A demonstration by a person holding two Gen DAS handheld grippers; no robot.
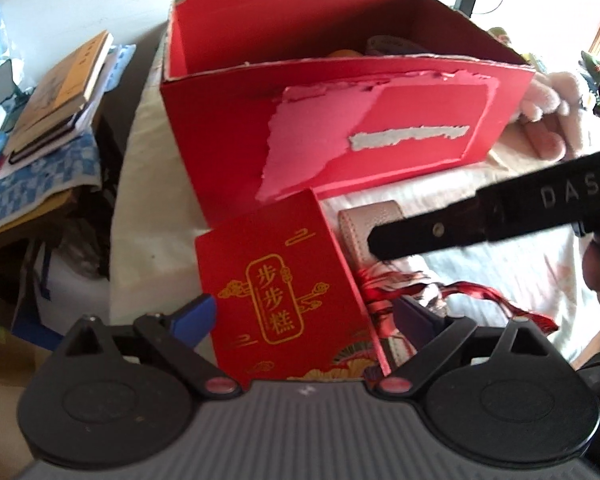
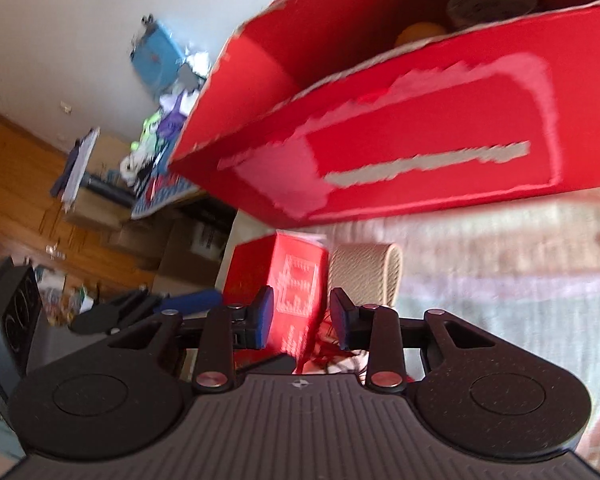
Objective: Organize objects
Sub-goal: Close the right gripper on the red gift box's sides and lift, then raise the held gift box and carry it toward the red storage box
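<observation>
From the left wrist view, my left gripper [image 1: 304,312] stands wide, its blue pads either side of the small red gift box [image 1: 284,280] with gold lettering. I cannot tell whether the pads touch the box; I see a thin gap at the left pad. The box stands just in front of the big red carton [image 1: 340,128], near its left front corner, on the pale bed cover [image 1: 500,256]. Its long axis runs away from me, toward the carton. A beige pouch [image 1: 360,232] lies just to its right, with red tasselled cord [image 1: 460,300] nearer me. One black finger of my right gripper [image 1: 460,228] reaches in from the right above the pouch.

From the right wrist view, my right gripper [image 2: 303,316] is half closed, jaws narrow. The red gift box [image 2: 284,280] shows between and beyond the pads, standing upright, but motion blur stops me from saying it is pinched. The beige pouch [image 2: 368,272] sits just right of it, and the carton [image 2: 420,152] looms above and beyond.

I judge both grippers near the box, with the open carton straight beyond it.
</observation>
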